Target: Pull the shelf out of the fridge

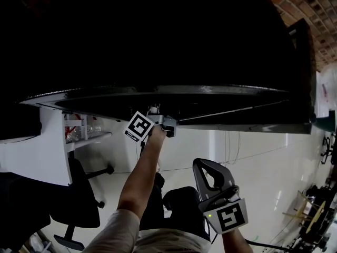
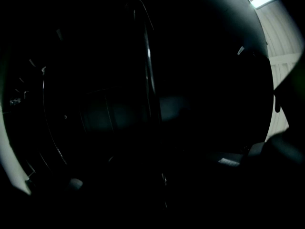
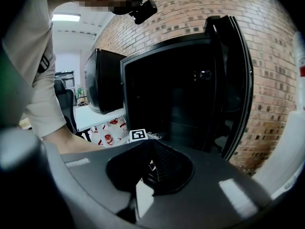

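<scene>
The black fridge [image 1: 158, 41] fills the top of the head view, and its door [image 3: 233, 80] stands open in the right gripper view. My left gripper [image 1: 164, 123] reaches in at the fridge's lower front edge, marker cube [image 1: 139, 126] behind it. The left gripper view is almost black. Only a thin shiny edge [image 2: 150, 75], perhaps the shelf's, runs down the middle, and the jaws themselves do not show. My right gripper [image 1: 202, 165] hangs lower and nearer to me, away from the fridge, its fingers [image 3: 224, 190] together with nothing between them.
A white desk [image 1: 47, 152] with small items stands left of the fridge, a black office chair [image 1: 79, 204] before it. A second dark appliance [image 3: 102, 80] sits on that desk. The brick wall [image 3: 190, 13] is behind. Glossy white floor [image 1: 263, 157] spreads to the right.
</scene>
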### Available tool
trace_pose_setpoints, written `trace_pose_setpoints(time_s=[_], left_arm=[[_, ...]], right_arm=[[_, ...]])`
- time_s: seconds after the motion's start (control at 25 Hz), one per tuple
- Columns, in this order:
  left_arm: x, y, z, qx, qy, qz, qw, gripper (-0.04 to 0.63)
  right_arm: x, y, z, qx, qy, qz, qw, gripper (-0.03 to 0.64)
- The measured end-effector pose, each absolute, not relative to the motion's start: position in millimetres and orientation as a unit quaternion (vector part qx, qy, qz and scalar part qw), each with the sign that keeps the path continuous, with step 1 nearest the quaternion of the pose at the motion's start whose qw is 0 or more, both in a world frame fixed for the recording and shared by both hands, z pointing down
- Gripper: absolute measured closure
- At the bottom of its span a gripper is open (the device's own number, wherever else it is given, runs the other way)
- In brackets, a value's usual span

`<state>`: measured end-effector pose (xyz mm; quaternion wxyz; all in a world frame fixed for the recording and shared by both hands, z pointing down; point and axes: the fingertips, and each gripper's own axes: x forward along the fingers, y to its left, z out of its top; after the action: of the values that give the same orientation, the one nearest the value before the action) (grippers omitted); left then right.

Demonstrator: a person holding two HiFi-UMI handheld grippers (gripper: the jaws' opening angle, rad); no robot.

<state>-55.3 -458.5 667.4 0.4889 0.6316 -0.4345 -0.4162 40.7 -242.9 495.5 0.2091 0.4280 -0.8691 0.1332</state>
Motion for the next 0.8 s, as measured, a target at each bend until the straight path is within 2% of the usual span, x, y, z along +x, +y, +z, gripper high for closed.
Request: trace_pose_setpoints(time_s=[0.48, 0.8], left_arm=[[-58.6, -458.0, 669.6, 0.588, -0.408, -0.447, 0.536, 0.591], [-54.6, -437.0, 657.5, 0.596, -0.396, -0.447, 0.537, 0.591]], right_arm=[[44.8, -242.5, 505.2, 0.428, -0.865, 0.153, 0.21, 0.612], [45.5, -239.1, 509.9, 0.423, -0.865, 0.161, 0.217, 0.612]])
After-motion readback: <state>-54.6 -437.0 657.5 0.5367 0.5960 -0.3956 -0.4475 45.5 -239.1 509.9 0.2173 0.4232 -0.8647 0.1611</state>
